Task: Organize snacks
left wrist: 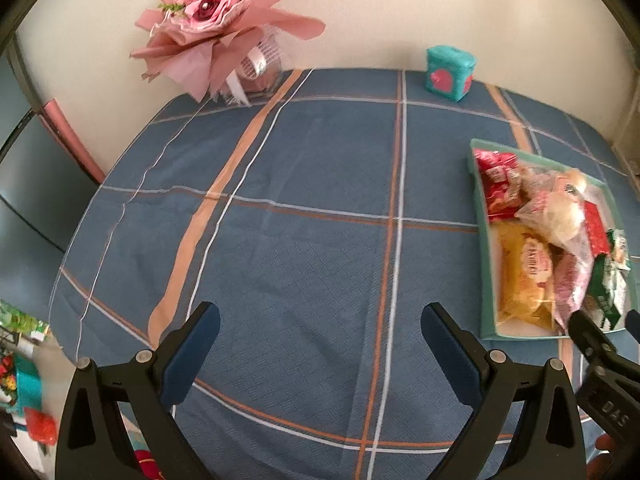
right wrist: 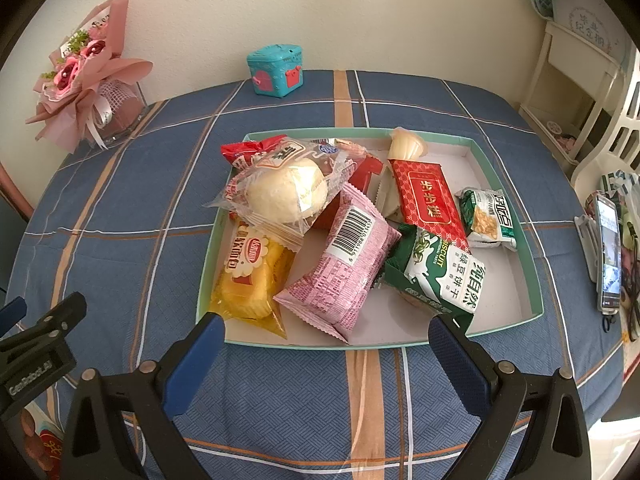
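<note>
- Left wrist view: the left gripper point(left wrist: 320, 332) gapes wide and empty over a broad bare stretch of woven plaid tablecloth point(left wrist: 280, 220). The shallow teal tray point(left wrist: 482, 240) of crinkly snack packets lies to its right, near the table's edge.
- Right wrist view: the right gripper point(right wrist: 326, 344), wide open and empty, hovers at the tray's point(right wrist: 208, 248) near rim. Only here do the pink packet point(right wrist: 340, 276) and green biscuit pack point(right wrist: 444, 276) show clearly.
</note>
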